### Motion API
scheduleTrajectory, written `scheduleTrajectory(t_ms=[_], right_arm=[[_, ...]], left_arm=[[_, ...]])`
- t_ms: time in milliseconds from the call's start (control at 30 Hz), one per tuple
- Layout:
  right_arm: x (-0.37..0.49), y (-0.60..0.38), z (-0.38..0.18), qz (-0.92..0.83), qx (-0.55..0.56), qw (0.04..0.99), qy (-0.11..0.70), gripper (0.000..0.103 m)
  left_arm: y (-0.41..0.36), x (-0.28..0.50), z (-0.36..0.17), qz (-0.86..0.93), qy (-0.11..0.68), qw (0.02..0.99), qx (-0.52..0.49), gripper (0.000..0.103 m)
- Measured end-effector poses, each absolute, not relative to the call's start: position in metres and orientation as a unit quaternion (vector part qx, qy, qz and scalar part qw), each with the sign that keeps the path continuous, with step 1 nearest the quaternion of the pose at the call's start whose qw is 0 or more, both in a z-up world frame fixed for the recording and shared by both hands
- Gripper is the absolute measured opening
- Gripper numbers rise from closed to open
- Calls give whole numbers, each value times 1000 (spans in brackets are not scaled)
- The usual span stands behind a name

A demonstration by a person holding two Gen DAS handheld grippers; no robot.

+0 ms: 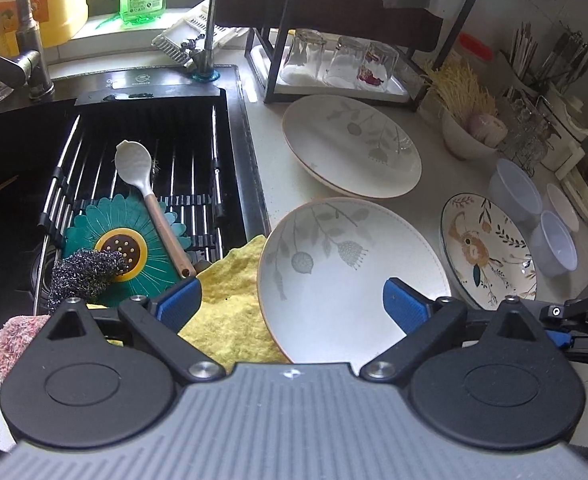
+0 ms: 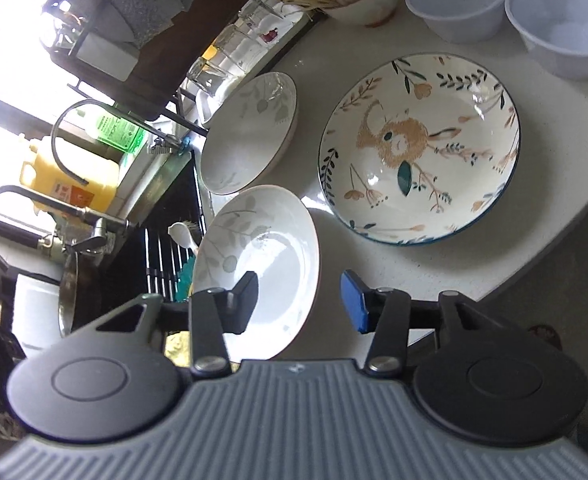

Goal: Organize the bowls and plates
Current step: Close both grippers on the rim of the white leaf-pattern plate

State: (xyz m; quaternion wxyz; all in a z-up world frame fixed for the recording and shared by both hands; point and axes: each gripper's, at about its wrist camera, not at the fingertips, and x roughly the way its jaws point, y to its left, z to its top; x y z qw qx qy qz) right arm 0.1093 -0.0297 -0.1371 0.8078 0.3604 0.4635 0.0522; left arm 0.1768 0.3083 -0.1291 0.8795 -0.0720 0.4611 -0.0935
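Observation:
Two white plates with grey leaf prints lie on the counter: a near one and a far one. A rabbit-pattern plate lies to their right. Two clear plastic bowls stand beyond it. My left gripper is open over the near plate's left rim. My right gripper is open astride the near plate's right rim, one finger above the plate, the other outside it.
A black sink with a drying rack holds a white spoon, a teal flower mat and a scourer. A yellow cloth lies beside the near plate. Upturned glasses stand under a black shelf. A white bowl sits at the back.

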Motion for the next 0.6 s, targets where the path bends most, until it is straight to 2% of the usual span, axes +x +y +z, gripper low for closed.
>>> scheduleTrajectory(t_ms=[100, 267, 333, 600], right_arm=[[110, -16, -148, 37, 370, 798, 473, 37], [117, -5, -156, 13, 388, 799, 459, 37], [120, 0, -161, 4, 390, 796, 464, 37], [131, 8, -166, -15, 382, 791, 478, 37]], left_arm=[[316, 189, -139, -109, 470, 873, -72, 92], [327, 206, -151, -137, 476, 865, -80, 82], [330, 212, -156, -147, 478, 861, -89, 70], [335, 230, -168, -153, 496, 849, -98, 45]])
